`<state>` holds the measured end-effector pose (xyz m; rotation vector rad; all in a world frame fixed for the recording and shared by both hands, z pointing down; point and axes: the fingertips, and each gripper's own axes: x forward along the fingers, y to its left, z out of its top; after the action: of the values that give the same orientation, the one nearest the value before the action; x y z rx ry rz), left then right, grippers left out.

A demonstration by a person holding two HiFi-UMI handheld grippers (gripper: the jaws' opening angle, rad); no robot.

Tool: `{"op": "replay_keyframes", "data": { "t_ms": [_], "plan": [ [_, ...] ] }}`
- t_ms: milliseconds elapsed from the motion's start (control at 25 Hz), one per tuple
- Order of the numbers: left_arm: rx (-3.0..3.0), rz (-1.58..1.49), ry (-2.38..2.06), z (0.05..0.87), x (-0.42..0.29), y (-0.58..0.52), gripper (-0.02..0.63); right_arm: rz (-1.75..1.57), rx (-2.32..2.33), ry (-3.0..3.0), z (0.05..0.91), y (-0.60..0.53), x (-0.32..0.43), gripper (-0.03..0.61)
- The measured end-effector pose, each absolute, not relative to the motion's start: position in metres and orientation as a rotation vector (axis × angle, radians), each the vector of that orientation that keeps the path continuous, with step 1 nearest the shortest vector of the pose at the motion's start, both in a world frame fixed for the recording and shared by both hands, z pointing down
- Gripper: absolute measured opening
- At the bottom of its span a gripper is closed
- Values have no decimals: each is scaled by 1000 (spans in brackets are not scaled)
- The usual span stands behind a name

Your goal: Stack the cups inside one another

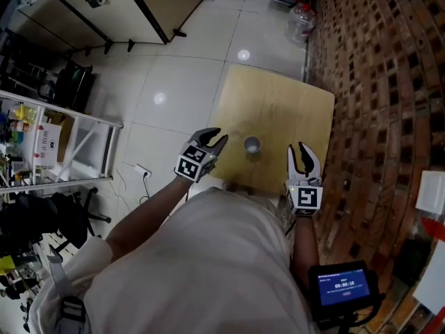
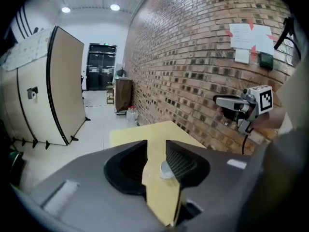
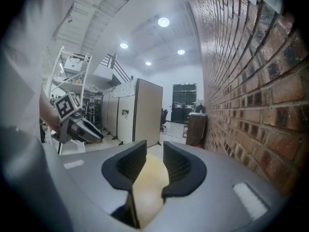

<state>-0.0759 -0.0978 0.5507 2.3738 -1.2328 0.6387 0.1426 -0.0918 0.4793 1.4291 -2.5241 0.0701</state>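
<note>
Tan table (image 1: 278, 103) beside a brick wall (image 1: 389, 82). Left gripper (image 1: 215, 138) and right gripper (image 1: 300, 152) hover over its near edge, jaws spread, gripping nothing. Small pale cup (image 1: 252, 145) stands upright, mouth up, on the table between them, untouched.

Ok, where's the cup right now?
In the head view, the cup stands on the wooden table near the person's edge, between the left hand-held gripper and the right hand-held gripper.
</note>
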Motion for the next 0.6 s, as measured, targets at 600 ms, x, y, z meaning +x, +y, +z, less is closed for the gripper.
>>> {"op": "replay_keyframes", "data": {
  "t_ms": [600],
  "plan": [
    [2495,1415,-825,680,-58,-102,192,128,1343,-2499,495,-78,139,101]
  ]
}}
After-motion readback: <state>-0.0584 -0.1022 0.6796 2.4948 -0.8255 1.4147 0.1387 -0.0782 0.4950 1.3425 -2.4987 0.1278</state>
